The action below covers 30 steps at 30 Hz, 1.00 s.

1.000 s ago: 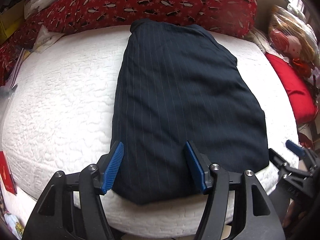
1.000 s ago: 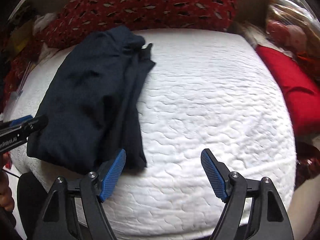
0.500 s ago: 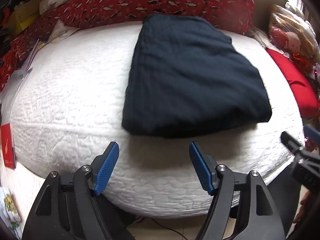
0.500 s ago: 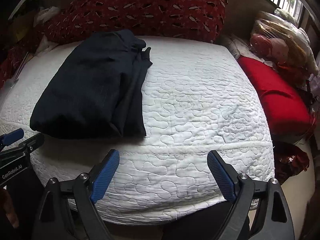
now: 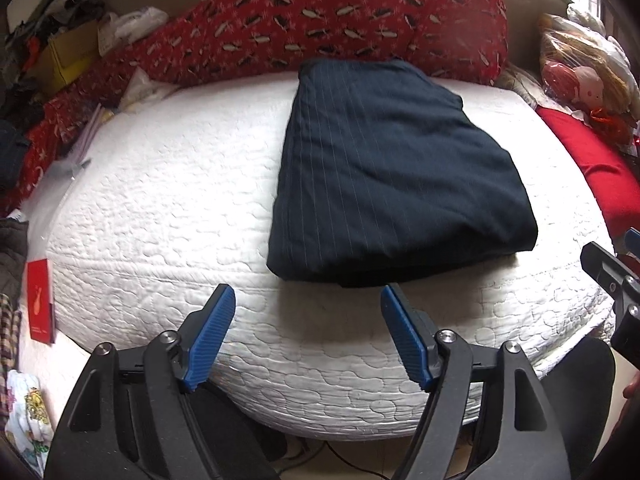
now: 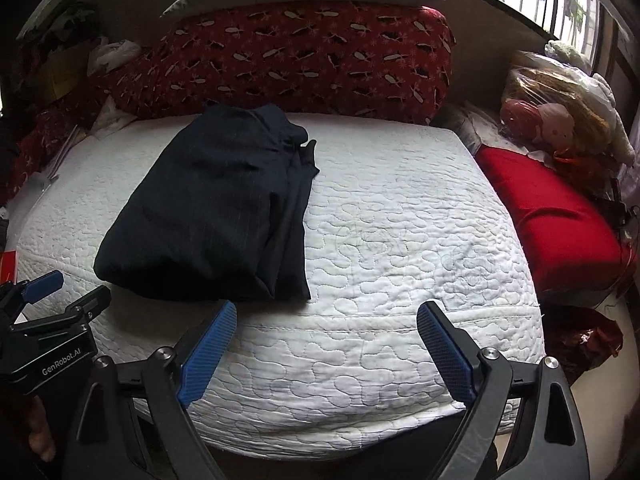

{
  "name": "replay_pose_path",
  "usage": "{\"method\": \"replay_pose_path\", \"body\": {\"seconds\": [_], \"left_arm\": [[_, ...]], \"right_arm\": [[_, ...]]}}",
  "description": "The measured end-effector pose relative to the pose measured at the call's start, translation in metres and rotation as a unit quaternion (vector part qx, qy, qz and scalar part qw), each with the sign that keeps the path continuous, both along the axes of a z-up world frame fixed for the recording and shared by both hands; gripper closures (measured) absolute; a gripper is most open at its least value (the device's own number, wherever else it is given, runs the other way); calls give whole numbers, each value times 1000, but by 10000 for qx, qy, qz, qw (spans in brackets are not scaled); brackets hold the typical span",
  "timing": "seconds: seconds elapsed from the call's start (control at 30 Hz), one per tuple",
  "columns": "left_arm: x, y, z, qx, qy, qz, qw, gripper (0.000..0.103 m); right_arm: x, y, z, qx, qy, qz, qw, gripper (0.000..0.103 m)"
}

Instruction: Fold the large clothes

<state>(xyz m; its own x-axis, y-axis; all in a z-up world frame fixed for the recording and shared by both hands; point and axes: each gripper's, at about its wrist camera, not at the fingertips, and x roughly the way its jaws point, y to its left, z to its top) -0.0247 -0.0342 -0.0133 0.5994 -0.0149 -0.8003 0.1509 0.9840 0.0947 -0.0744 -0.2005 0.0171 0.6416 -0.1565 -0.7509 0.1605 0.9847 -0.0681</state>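
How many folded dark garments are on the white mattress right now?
1: the folded dark garment lies on the white mattress, its far end near the red patterned pillow. Nothing shows what its layers hide.

A folded navy pinstriped garment (image 5: 396, 176) is laid on the white quilted mattress (image 5: 168, 208), left of centre in the right wrist view, reaching the long red patterned bolster (image 6: 288, 56) behind. A plain red cushion (image 6: 552, 220) is set right of the mattress, bagged plush toys (image 6: 560, 124) behind it. Both grippers are held before the near edge, apart from the garment.

Dark navy pinstriped garment (image 5: 384, 176) lies folded flat on white quilted mattress (image 5: 160, 216)
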Motion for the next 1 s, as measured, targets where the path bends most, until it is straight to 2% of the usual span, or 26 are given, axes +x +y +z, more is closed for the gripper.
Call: {"method": "replay_pose_path", "body": {"seconds": [0.2, 0.67, 1.0], "left_arm": [[-3, -8, 9, 127, -87, -111, 9998, 26], [-14, -25, 15, 20, -32, -352, 9994, 26], [-17, -28, 17, -65, -13, -413, 9991, 26]], "right_arm": [[-1, -4, 3, 65, -119, -48, 9999, 11], [-11, -24, 2, 319, -216, -322, 9987, 11], [-13, -24, 1, 226, -239, -311, 9990, 11]]}}
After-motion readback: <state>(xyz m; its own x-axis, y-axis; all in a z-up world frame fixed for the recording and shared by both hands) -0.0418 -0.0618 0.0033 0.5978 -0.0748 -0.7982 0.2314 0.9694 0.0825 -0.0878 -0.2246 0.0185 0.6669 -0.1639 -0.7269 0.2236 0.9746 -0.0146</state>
